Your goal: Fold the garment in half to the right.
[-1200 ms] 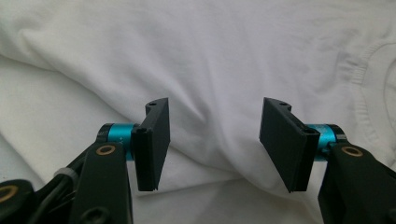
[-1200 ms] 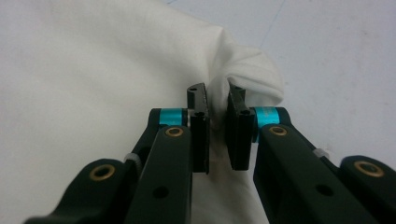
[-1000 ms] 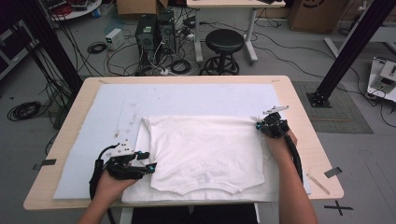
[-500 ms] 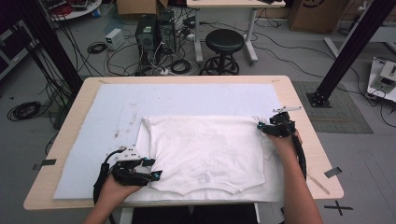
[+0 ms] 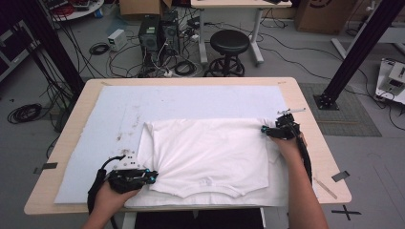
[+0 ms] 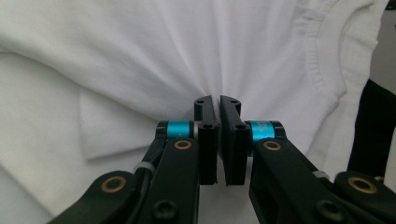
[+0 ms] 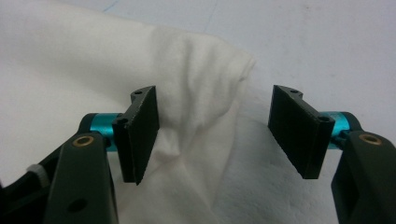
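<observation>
white folded t-shirt lay flat on the pale mat, toward the near edge of the wooden bench.

its collar faced the near edge. the left tool sat at the shirt's near left corner, and its jaws had just closed together on a pinch of the fabric, which puckered toward them in the left gripper view. the right tool was at the far right corner; its jaws had just been opening and stood wide apart, a raised fold of the cloth between them with neither pad pressing on it.
</observation>
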`<action>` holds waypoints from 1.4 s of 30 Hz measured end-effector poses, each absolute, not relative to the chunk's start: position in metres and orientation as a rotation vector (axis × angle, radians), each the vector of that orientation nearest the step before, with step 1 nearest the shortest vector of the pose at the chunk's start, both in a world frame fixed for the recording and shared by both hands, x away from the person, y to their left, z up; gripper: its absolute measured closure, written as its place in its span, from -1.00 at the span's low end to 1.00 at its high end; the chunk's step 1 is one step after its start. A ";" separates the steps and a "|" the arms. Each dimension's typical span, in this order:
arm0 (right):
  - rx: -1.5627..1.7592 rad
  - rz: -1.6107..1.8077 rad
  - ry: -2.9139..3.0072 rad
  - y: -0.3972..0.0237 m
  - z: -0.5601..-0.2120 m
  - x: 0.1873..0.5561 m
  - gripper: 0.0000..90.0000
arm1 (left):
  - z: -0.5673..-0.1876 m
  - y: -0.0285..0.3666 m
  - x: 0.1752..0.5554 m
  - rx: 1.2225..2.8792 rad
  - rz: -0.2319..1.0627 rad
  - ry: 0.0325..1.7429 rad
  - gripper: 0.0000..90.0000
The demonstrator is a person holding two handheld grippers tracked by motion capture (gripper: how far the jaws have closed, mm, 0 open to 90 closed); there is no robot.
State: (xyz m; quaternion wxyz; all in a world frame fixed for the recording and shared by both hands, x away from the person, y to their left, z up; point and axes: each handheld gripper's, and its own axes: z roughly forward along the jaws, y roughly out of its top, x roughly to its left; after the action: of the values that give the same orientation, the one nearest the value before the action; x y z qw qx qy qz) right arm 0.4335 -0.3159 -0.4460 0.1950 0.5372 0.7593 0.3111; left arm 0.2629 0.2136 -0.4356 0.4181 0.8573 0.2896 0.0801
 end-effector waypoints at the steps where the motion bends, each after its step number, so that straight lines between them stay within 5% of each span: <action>1: 1.503 0.869 2.132 -0.315 -0.446 0.433 -0.24 | -0.438 0.214 0.263 2.160 0.193 0.733 0.91; 5: 1.506 0.868 2.123 -0.314 -0.446 0.433 -0.24 | -0.442 0.212 0.264 2.127 0.181 0.768 0.85; 9: 1.514 0.867 2.123 -0.314 -0.446 0.432 -0.25 | -0.441 0.215 0.265 2.138 0.293 0.832 -0.03; 12: 1.512 0.866 2.124 -0.314 -0.446 0.432 -0.25 | -0.442 0.223 0.268 2.119 0.290 0.873 -0.29; 24: 1.505 0.860 2.127 -0.313 -0.446 0.432 -0.25 | -0.448 0.229 0.275 2.110 0.241 0.962 -0.61; 26: 1.502 0.861 2.127 -0.313 -0.446 0.432 -0.25 | -0.448 0.222 0.274 2.115 0.243 0.925 -0.56; 29: 1.500 0.869 2.130 -0.313 -0.447 0.433 -0.23 | -0.448 0.214 0.274 2.118 0.242 0.892 -0.14; 30: 1.495 0.874 2.132 -0.313 -0.447 0.433 -0.16 | -0.447 0.207 0.274 2.120 0.223 0.853 -0.14; 31: 1.482 0.902 2.162 -0.312 -0.445 0.431 0.18 | -0.447 0.204 0.273 2.119 0.215 0.843 0.27; 33: 1.461 0.926 2.191 -0.309 -0.445 0.430 0.56 | -0.447 0.199 0.273 2.122 0.223 0.815 0.54; 37: 1.373 0.887 2.249 -0.302 -0.441 0.428 0.89 | -0.446 0.200 0.273 2.135 0.241 0.786 0.71; 42: 1.379 0.830 2.236 -0.303 -0.437 0.431 0.92 | -0.445 0.198 0.274 2.126 0.232 0.788 0.75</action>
State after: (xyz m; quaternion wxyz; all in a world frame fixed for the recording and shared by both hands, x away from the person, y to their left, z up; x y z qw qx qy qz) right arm 0.4306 -0.3035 -0.4367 0.1922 0.4913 0.7964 0.2956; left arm 0.2740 0.1982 -0.4452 0.4181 0.8473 0.3142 0.0926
